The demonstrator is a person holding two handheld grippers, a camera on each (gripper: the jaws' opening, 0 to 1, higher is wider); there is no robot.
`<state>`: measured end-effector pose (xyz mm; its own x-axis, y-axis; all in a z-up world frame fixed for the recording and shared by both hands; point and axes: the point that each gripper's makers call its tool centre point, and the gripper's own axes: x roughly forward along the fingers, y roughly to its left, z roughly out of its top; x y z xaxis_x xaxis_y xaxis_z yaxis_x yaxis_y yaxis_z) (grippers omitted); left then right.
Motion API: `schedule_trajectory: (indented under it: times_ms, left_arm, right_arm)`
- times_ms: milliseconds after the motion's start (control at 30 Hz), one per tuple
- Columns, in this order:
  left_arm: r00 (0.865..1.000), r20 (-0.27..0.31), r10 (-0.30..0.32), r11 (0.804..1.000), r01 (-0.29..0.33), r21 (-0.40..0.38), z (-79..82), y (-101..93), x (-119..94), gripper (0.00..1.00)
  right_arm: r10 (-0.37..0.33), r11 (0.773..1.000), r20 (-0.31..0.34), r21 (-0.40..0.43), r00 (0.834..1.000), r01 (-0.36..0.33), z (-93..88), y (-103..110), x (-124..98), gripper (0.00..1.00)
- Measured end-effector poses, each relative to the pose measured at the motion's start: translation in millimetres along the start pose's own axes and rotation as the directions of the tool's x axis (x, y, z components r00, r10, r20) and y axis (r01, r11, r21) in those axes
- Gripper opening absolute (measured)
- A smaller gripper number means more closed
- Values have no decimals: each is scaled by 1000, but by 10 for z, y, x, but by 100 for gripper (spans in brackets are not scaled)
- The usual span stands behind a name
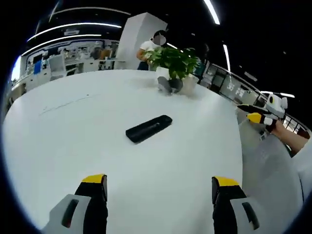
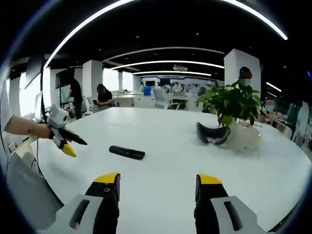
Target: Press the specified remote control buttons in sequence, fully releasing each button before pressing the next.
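Evidently no button has been pressed yet: both grippers hang clear of the remote [image 1: 149, 128], so the step in hand looks like the approach. The remote is a slim, matte black bar with rounded ends, lying flat and alone on the table [image 1: 73, 146], whose top is smooth, white and faintly glossy with a curved edge. From the remote, the left gripper [image 1: 159, 187] sits nearer the table edge, its jaws standing wide apart with nothing between them, each a dark finger capped with a yellow tip over a grey body. The right gripper [image 2: 157, 187] is held the same way, jaws wide and empty, and the remote [image 2: 126, 152] lies ahead of it and a little to its left. Beyond the remote, toward the far rim, stand a leafy green plant [image 1: 174, 61] in a pale pot and a dark, curved object [image 1: 169, 85] beside it, too small to identify. I cannot make out any buttons on the remote at this range, so which key comes first is not readable. The next move probably calls for narrowing one pair of jaws to a point, bringing a tip down over the button face, pressing squarely, then lifting fully clear.
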<state>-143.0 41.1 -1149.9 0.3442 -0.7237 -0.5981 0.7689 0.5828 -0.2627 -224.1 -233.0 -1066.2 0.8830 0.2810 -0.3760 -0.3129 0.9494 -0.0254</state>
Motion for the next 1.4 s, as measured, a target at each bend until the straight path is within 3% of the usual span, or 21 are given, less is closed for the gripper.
schedule_trajectory:
  times_ms: [267,400,800,933,1233,1400]
  left_arm:
    - [997,-72,-6,997,12,77,75,134,268,91]
    - [990,-143,-6,990,26,137,81,206,404,90]
    - [969,-245,-5,970,64,233,284,306,690,89]
    - [959,-282,-12,961,89,262,344,296,798,89]
    - [921,-389,1,936,136,325,349,355,999,88]
    - [903,-429,25,908,159,388,389,369,1107,86]
  right_arm:
    - [3,999,-52,-42,999,-5,-87,8,21,58]
    - [7,999,-58,-37,998,-9,-102,10,18,57]
    - [2,998,-82,-63,997,-7,-149,-9,24,52]
    - [-1,996,-112,-92,994,-9,-199,3,38,50]
    - [15,987,-169,-158,986,-42,-289,58,64,46]
    - [20,987,-172,-151,985,-47,-300,46,63,44]
